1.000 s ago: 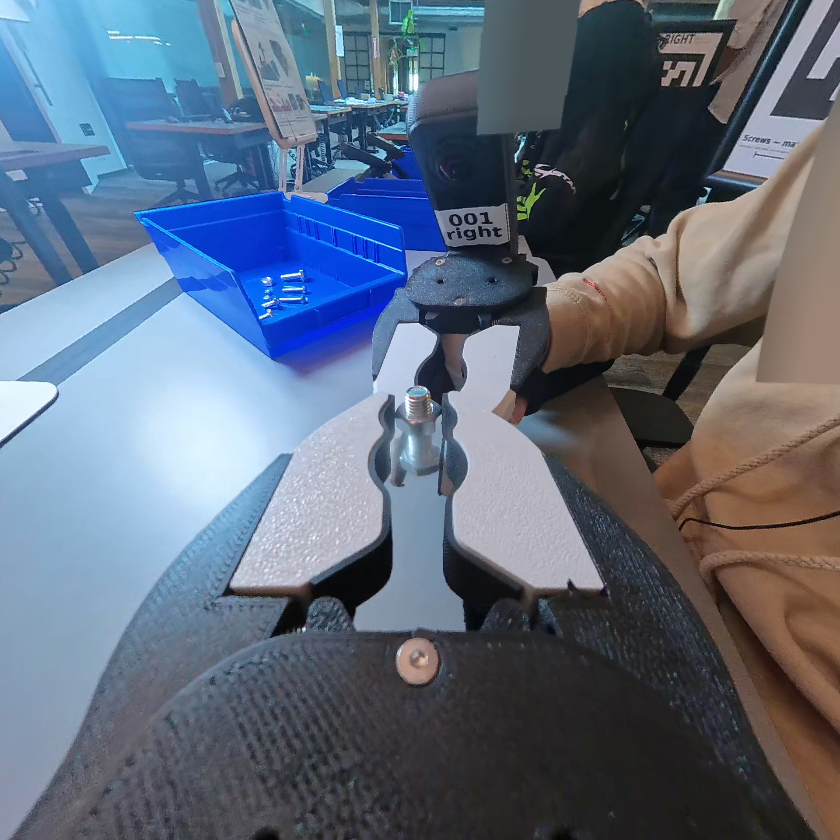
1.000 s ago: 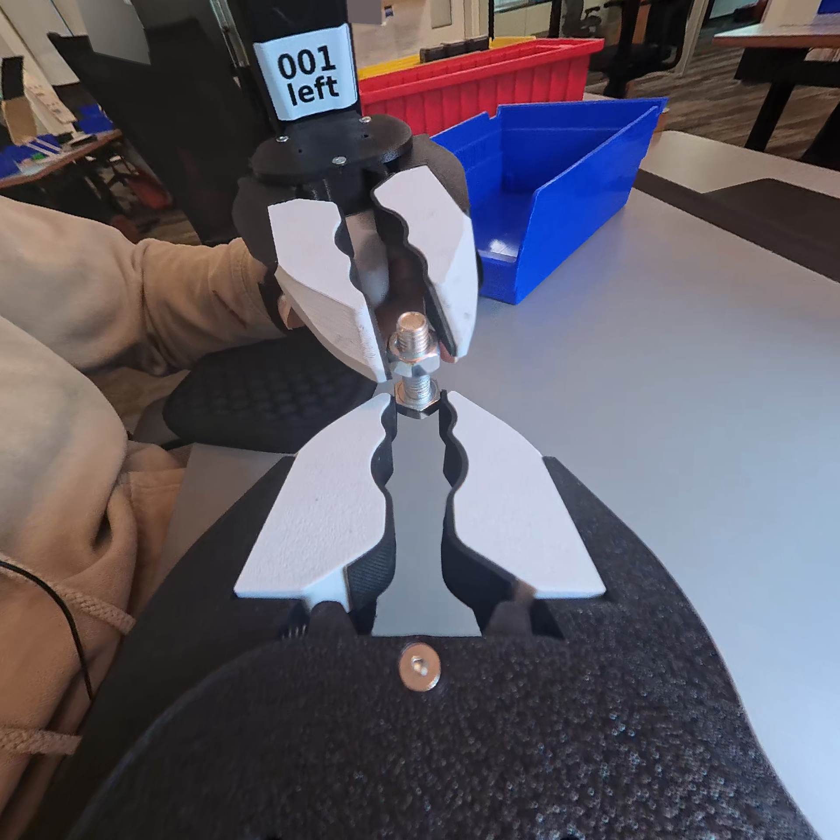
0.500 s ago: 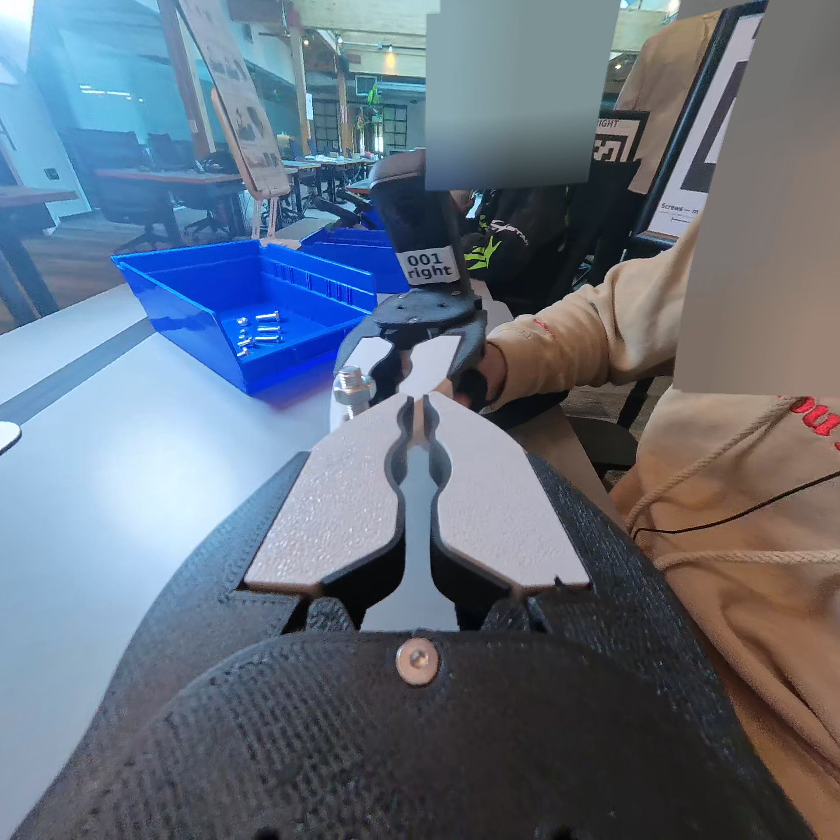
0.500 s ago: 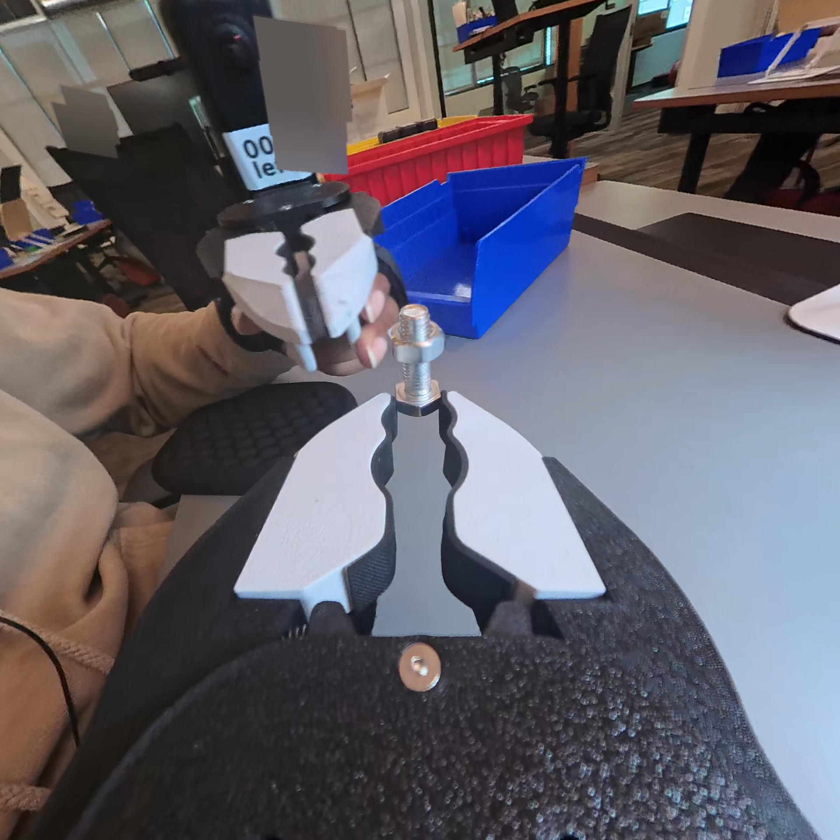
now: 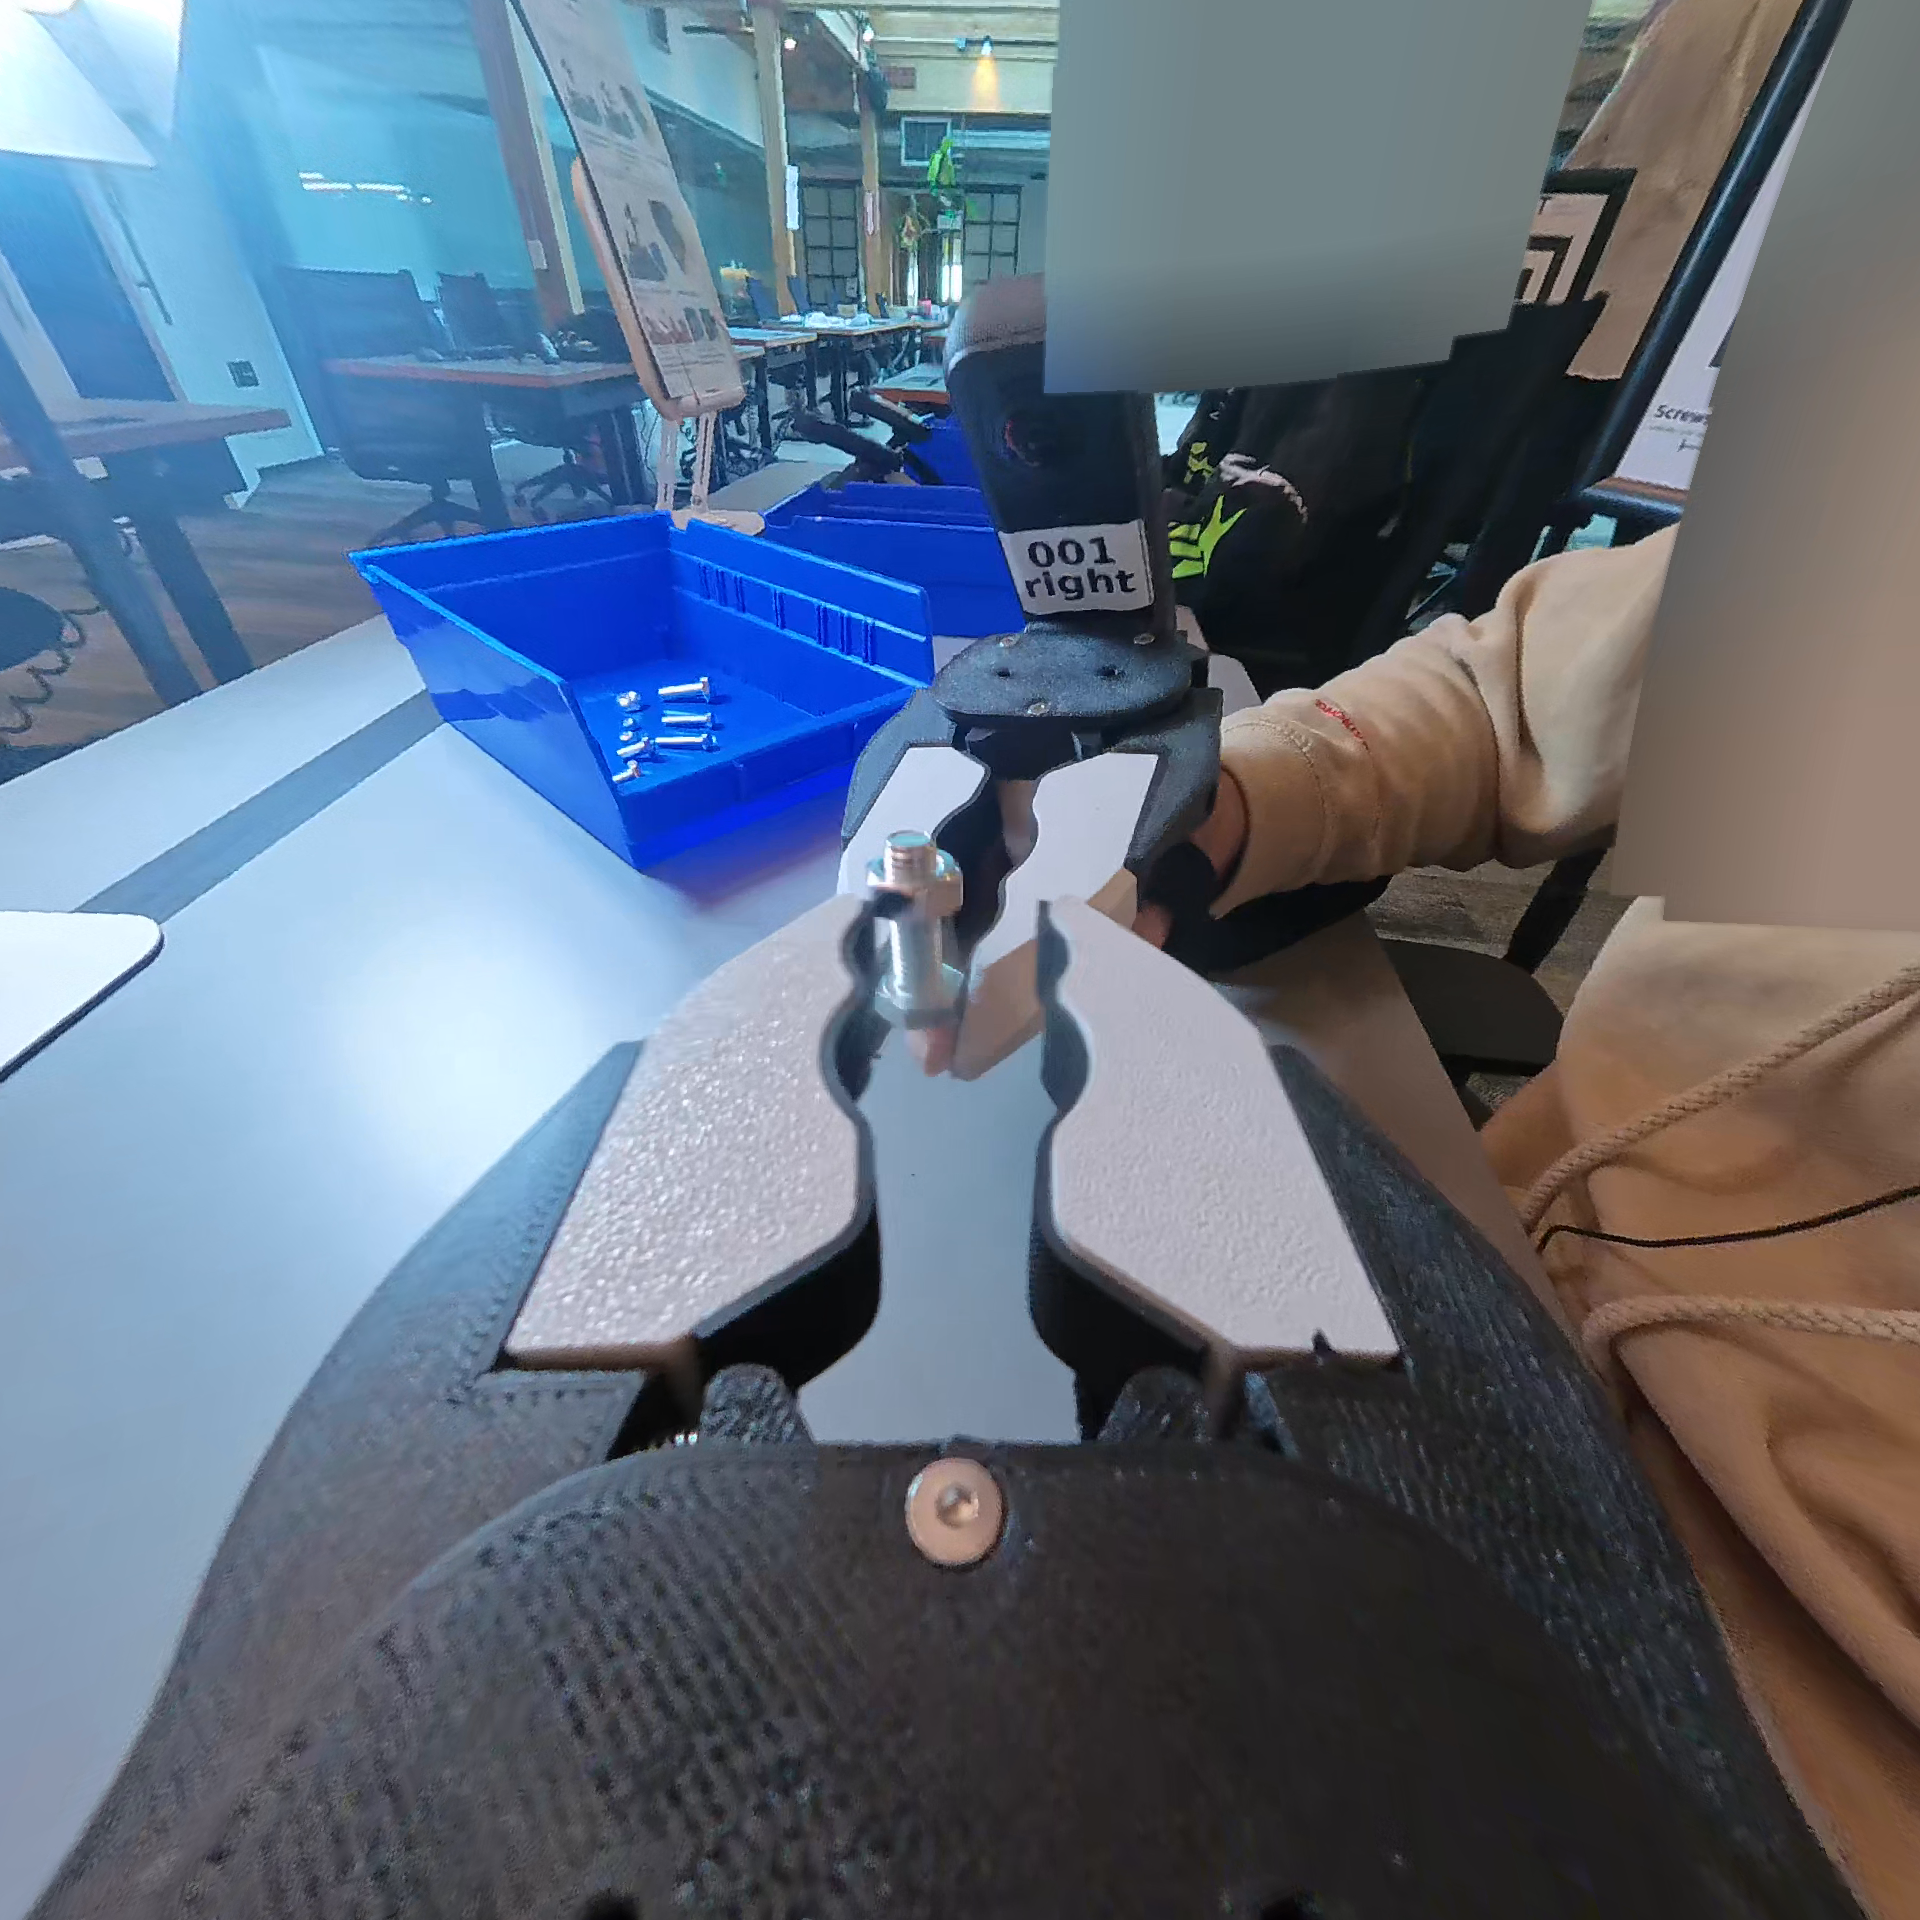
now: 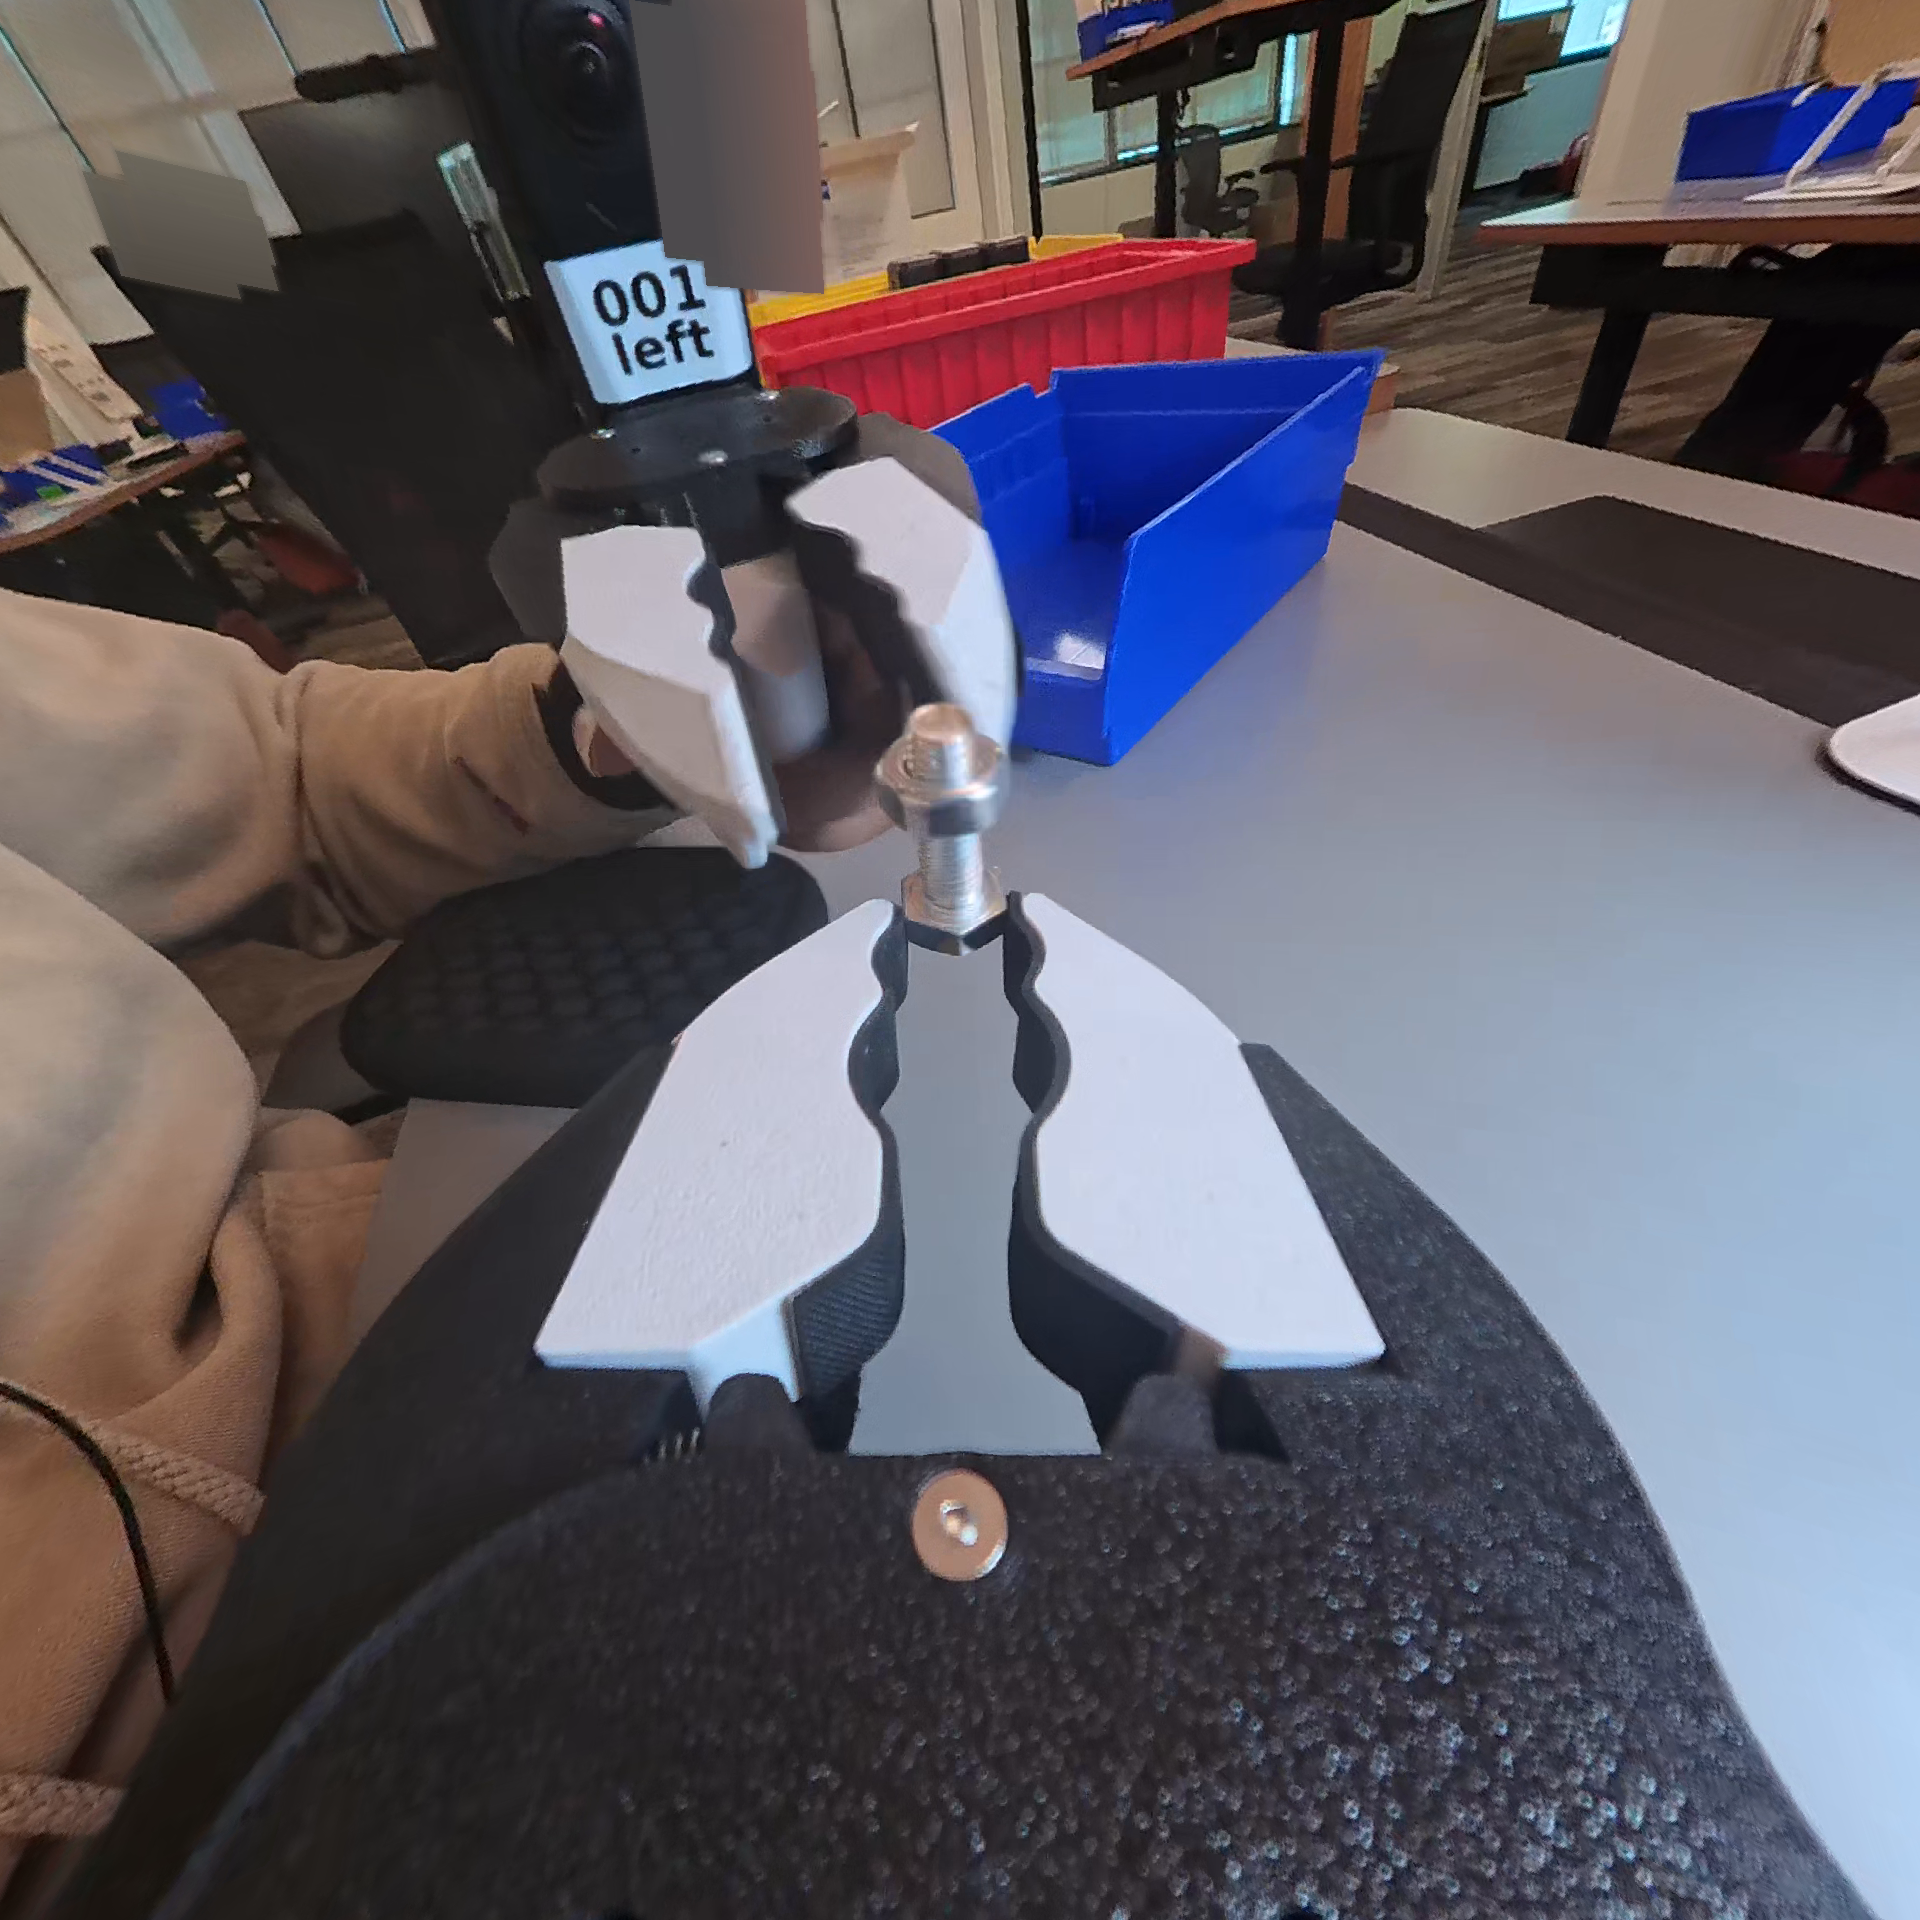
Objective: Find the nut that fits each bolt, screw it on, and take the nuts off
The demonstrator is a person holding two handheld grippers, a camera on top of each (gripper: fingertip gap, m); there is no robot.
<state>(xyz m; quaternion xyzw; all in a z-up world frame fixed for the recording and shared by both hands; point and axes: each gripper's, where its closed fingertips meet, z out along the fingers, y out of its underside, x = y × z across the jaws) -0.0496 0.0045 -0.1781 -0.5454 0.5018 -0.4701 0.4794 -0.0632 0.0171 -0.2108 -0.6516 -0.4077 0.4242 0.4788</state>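
My right gripper [image 6: 951,916] is shut on the hex head of a silver bolt [image 6: 948,868] and holds it upright above the grey table [image 6: 1455,935]. A silver nut [image 6: 940,781] sits high on the bolt's thread. My left gripper [image 5: 949,920] is open and empty. The bolt [image 5: 912,951] and the nut [image 5: 914,871] stand at its tips, close to the left finger [image 5: 727,1122]. I cannot tell whether they touch. In the right wrist view the left gripper [image 6: 873,800] hangs just behind and left of the nut.
A blue bin [image 5: 499,644] with several loose bolts stands on the table at the far left. Another blue bin [image 6: 1226,582] and a red bin [image 6: 997,312] stand beyond the bolt. A white pad [image 5: 62,966] lies at the table's edge. A black chair armrest [image 6: 582,977] is below the left gripper. My two grippers' fingertips are within a few centimetres of each other.
One second ago my left gripper was shut around the nut. It let go, drew back shut, and now is open and back at the nut. My right gripper kept holding the bolt.
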